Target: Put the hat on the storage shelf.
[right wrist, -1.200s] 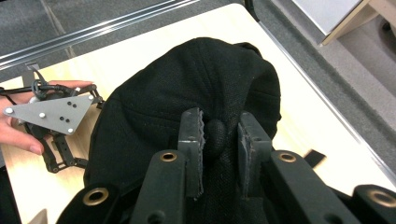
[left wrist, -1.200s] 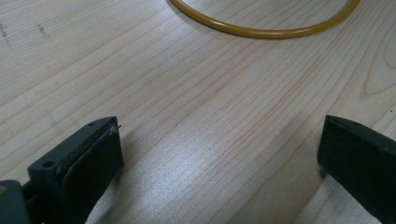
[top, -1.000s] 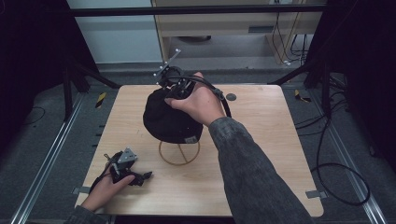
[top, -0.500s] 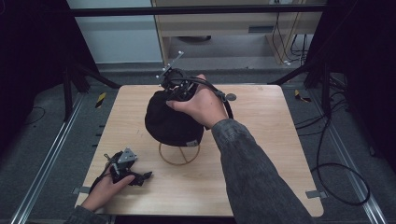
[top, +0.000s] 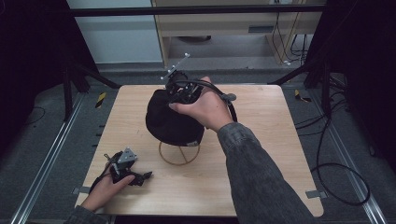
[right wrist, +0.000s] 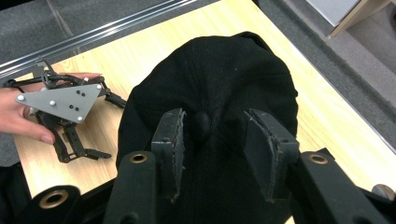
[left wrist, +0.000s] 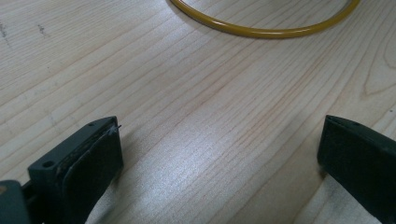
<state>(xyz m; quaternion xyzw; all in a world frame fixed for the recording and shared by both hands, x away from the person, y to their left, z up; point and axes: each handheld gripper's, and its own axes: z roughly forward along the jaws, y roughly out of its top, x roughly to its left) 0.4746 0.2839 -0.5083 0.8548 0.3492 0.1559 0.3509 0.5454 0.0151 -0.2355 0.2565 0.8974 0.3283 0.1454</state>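
Right gripper (right wrist: 215, 154) sits over the black cap (top: 170, 119), jaws just been opening, standing apart either side of its top button. Cap rests on the wire stand (top: 179, 156) mid-table (top: 280, 154). Left gripper (top: 135, 176) lies wide open on the wood.

Right claw (top: 180, 93) atop black cap (top: 170, 121) (on stand).

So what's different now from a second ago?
The right gripper has just been opening its jaws over the cap's top button; its pads now stand apart from the fabric. The cap stays on its stand, and the left gripper rests open on the table as before.
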